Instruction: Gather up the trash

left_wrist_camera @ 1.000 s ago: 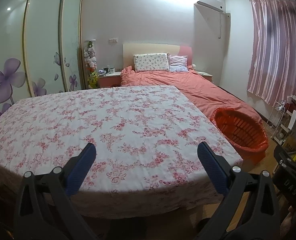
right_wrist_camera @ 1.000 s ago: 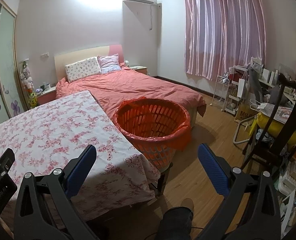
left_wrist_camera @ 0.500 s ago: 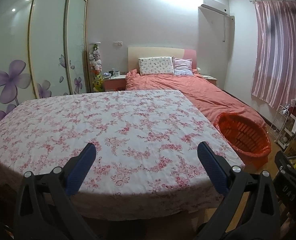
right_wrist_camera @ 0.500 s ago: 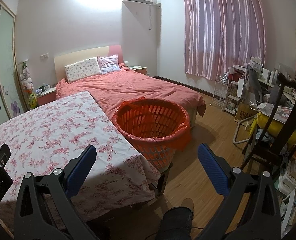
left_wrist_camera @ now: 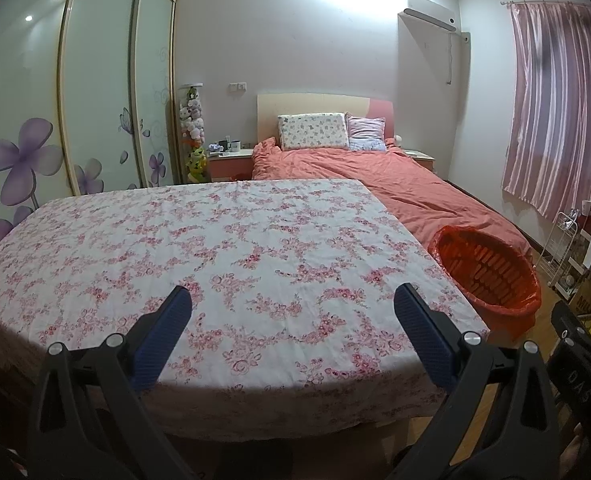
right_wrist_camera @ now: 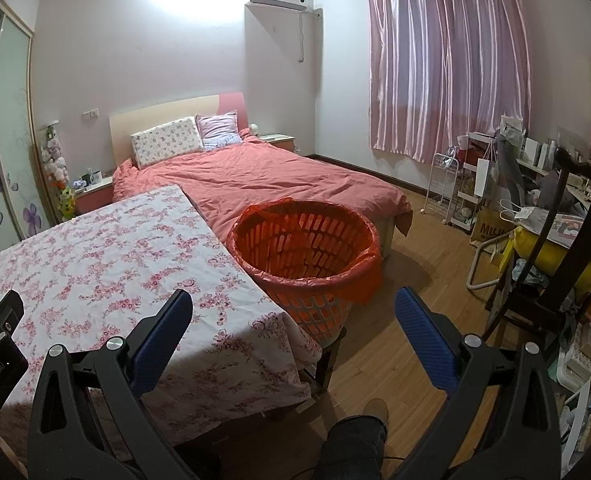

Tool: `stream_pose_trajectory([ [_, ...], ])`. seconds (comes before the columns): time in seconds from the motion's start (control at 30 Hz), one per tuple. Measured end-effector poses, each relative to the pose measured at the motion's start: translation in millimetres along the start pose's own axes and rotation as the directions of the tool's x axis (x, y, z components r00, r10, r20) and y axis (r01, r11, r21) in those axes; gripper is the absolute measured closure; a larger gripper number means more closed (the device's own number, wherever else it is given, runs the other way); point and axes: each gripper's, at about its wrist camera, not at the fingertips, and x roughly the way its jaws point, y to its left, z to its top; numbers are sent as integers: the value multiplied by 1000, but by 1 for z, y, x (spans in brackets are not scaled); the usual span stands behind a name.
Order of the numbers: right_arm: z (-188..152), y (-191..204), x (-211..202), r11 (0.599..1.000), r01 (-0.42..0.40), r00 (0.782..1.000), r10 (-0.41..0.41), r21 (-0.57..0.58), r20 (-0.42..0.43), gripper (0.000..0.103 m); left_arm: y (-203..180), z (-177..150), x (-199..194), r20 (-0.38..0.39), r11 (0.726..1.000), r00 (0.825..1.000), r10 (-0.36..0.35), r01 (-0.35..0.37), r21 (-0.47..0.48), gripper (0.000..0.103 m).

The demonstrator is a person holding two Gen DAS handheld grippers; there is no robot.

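An orange slatted basket (right_wrist_camera: 305, 250) lined with an orange bag stands beside the right edge of a table covered in a pink floral cloth (left_wrist_camera: 215, 264); the same basket (left_wrist_camera: 491, 272) shows at the right of the left wrist view. No trash shows on the cloth in either view. My left gripper (left_wrist_camera: 293, 300) hovers open above the table's near edge, nothing between its blue pads. My right gripper (right_wrist_camera: 293, 300) is open too, held in front of the basket and the table's corner (right_wrist_camera: 295, 344), empty.
A bed with a salmon duvet (right_wrist_camera: 263, 176) lies behind the table and basket. A sliding wardrobe with purple flowers (left_wrist_camera: 67, 120) lines the left wall. A dark chair (right_wrist_camera: 547, 272), white racks (right_wrist_camera: 451, 188) and clutter crowd the right. A person's foot (right_wrist_camera: 355, 440) shows on the wooden floor.
The left wrist view has drawn back and tilted up slightly, so the table and basket look farther off. The right gripper has barely moved. Both stay open.
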Motion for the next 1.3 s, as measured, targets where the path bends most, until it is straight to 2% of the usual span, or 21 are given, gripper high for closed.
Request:
stream_pose_trajectory([
  [1.3, 0, -2, 0, 1000, 0, 1000, 0, 2, -2, 3, 2, -2, 0, -7, 1000, 1000, -2, 2, -4, 4],
])
